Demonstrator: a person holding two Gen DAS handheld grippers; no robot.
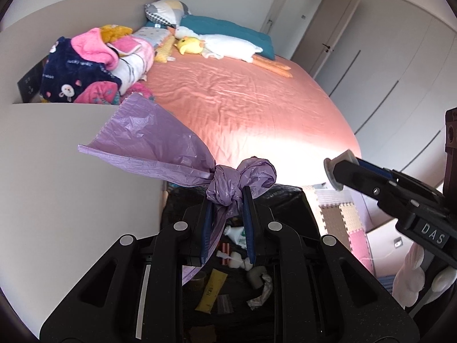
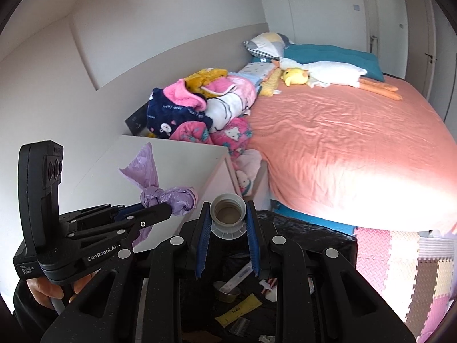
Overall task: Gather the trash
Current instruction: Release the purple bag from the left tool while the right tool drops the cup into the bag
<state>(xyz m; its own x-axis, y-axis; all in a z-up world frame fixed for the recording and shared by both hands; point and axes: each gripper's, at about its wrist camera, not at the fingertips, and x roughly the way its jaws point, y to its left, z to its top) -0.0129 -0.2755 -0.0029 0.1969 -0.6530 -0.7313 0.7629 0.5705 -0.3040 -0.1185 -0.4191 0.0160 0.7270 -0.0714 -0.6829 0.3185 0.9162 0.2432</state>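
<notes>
The left tongs [image 1: 227, 200] are clamped on a knotted purple plastic bag [image 1: 160, 148], gripping it just below the knot, with the bag's loose end fanning up and to the left. The right tongs [image 2: 228, 214] pinch a white bottle cap [image 2: 228, 213] between their blue pads, its open side facing the camera. Both are held over a bin lined with a black bag [image 2: 314, 237], where a yellow wrapper [image 1: 211, 288], a crumpled tissue [image 1: 261, 288] and other scraps lie. The bin stands at the foot of a bed with a pink sheet [image 1: 242, 94], beside a white nightstand [image 2: 182, 160].
</notes>
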